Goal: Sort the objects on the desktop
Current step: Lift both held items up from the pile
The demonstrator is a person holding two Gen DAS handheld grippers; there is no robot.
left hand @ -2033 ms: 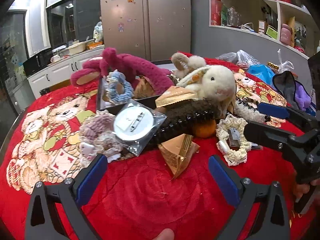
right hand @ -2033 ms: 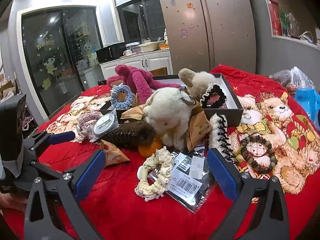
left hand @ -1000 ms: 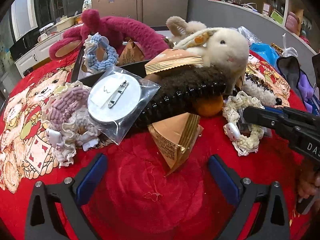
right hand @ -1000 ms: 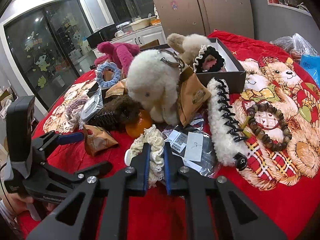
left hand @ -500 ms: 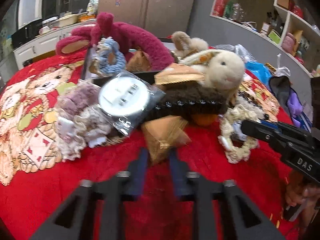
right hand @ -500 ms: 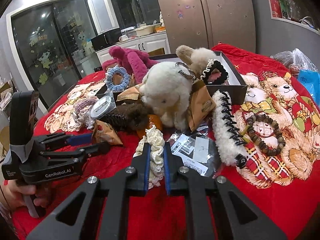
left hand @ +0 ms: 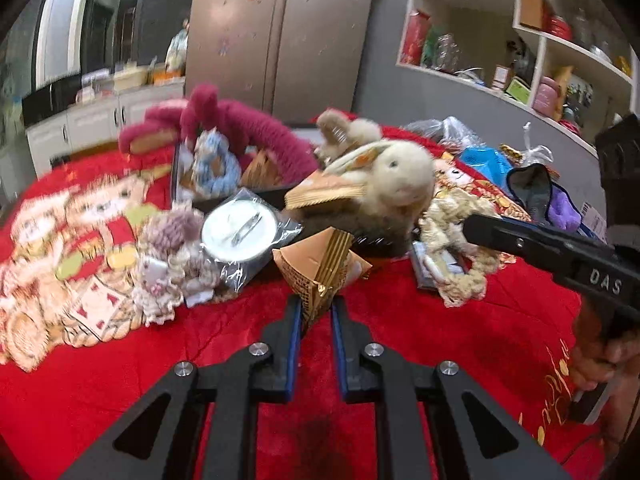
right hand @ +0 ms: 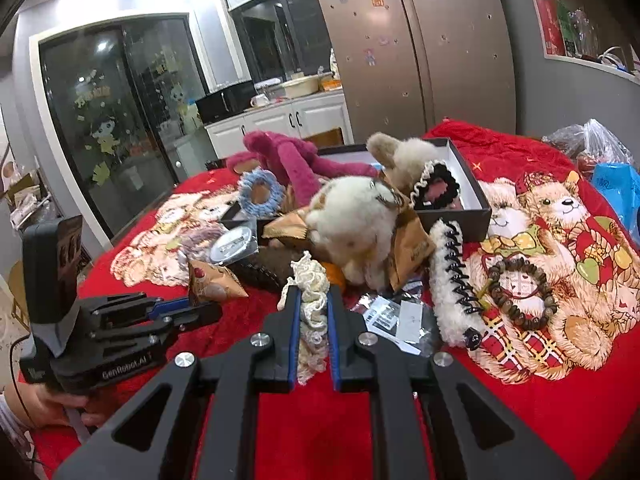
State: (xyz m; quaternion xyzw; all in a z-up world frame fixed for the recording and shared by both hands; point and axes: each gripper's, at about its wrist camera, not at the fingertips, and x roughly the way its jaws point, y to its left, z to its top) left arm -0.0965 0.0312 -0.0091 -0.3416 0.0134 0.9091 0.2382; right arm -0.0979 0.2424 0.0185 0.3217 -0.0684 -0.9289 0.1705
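My left gripper [left hand: 314, 312] is shut on a tan triangular paper packet [left hand: 320, 264] and holds it just above the red cloth; it shows in the right wrist view [right hand: 214, 280] too. My right gripper [right hand: 312, 300] is shut on a cream lace scrunchie [right hand: 310, 300], seen from the left as a cream loop [left hand: 456, 232]. Behind lie a white plush rabbit [right hand: 352, 220], a bagged round badge [left hand: 240, 230], a dark fuzzy claw clip [right hand: 264, 268] and a pink plush [right hand: 292, 160] over a black box [right hand: 472, 200].
A white fuzzy claw clip [right hand: 452, 280], a wooden bead bracelet [right hand: 520, 292] and a plastic tag bag [right hand: 400, 316] lie to the right. Pink and cream scrunchies [left hand: 168, 248] lie at left. Bags [left hand: 492, 160] sit at the far right edge.
My left gripper moved in, closed on the triangular packet and lifted it. My right gripper closed on the cream scrunchie a second ago and has raised it slightly.
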